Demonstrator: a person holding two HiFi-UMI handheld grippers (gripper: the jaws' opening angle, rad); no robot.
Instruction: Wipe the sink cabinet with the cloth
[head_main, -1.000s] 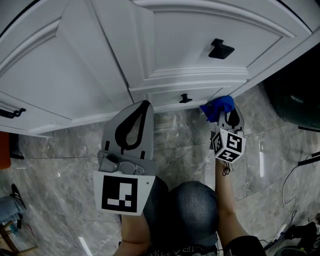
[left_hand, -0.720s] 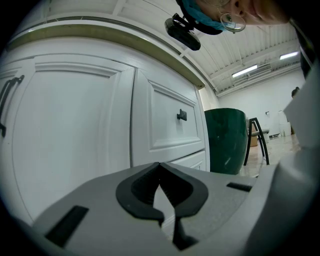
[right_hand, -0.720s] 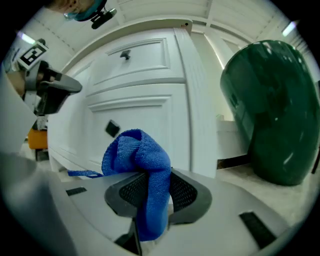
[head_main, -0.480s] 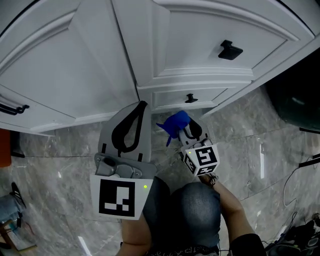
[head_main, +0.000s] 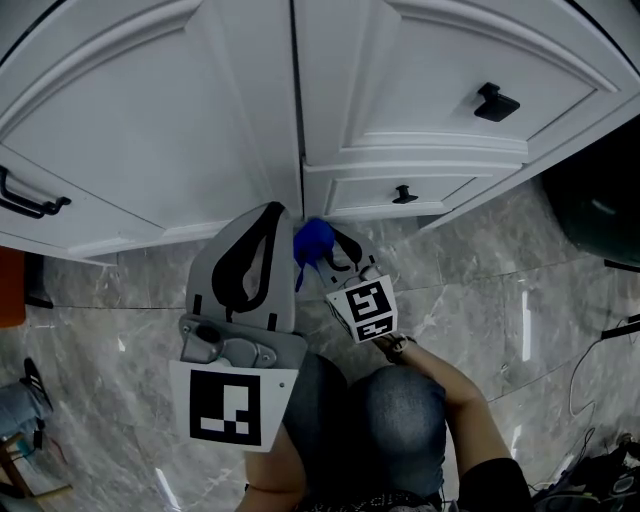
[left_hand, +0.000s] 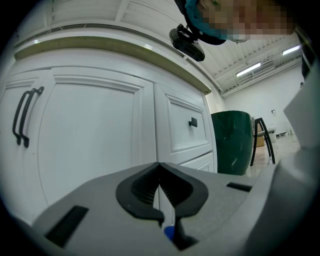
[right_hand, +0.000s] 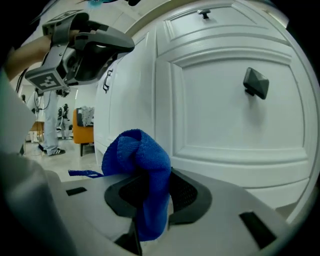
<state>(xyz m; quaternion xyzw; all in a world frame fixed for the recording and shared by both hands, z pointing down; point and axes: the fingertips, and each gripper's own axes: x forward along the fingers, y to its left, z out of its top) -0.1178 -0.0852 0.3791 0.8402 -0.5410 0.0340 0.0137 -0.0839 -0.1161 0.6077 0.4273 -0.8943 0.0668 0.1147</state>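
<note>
Right gripper (head_main: 322, 246) now shifted toward 9 o'clock, jaws clamped on blue microfibre cloth (head_main: 312, 238), wad forward to wipe base of white panelled sink cabinet (head_main: 200, 130) (contact unclear); left gripper (head_main: 272, 212) at cloth's 8 o'clock, jaws together, empty.

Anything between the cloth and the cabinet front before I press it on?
Nothing visible does. The right gripper is shut on the blue cloth, right in front of the white cabinet. The left gripper, shut and empty, sits to its left, off that path.

You are working in bright, even light; glare is streaking the glossy grey marble floor (head_main: 520, 300), and fisheye corners are darkening both gripper views.
</note>
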